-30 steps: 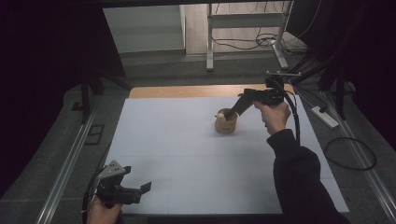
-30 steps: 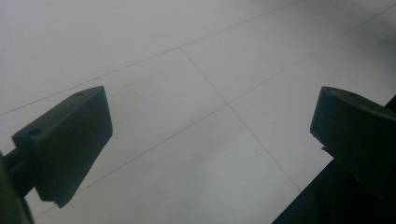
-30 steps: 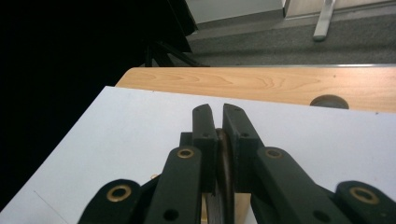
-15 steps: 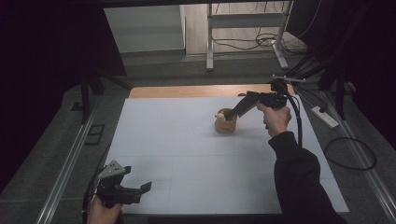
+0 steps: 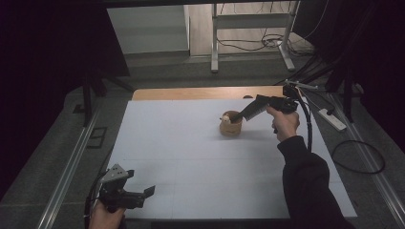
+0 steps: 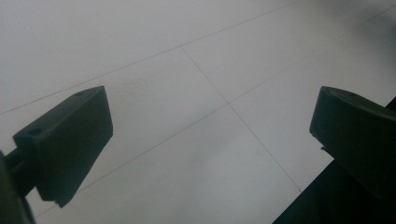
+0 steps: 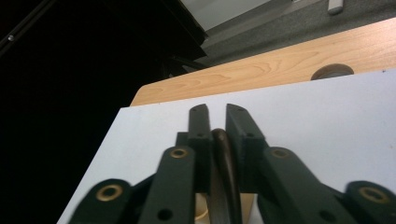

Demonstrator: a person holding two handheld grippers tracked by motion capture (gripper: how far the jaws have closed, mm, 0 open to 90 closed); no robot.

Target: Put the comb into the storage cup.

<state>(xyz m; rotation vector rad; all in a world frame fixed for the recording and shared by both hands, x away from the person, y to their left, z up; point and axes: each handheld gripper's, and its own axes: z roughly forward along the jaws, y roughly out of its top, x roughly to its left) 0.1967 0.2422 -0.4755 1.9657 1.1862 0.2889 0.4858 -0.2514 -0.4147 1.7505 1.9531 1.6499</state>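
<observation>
One white sheet (image 5: 191,162) over a wooden table (image 5: 200,93), grey floor and dark curtains around. Beyond sheet centre, small wooden cup (image 5: 230,125) with a pale piece at its rim. Right gripper (image 5: 242,116) at the cup, jaws narrow, just easing, around a dark curved rim (image 7: 223,158). Left gripper (image 5: 149,191) near the sheet's front corner, jaws wide, empty.

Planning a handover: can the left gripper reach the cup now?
Likely yes: bare mat lies between left gripper and cup. The right gripper, jaws just opening around a dark handle, crowds its right rim.
</observation>
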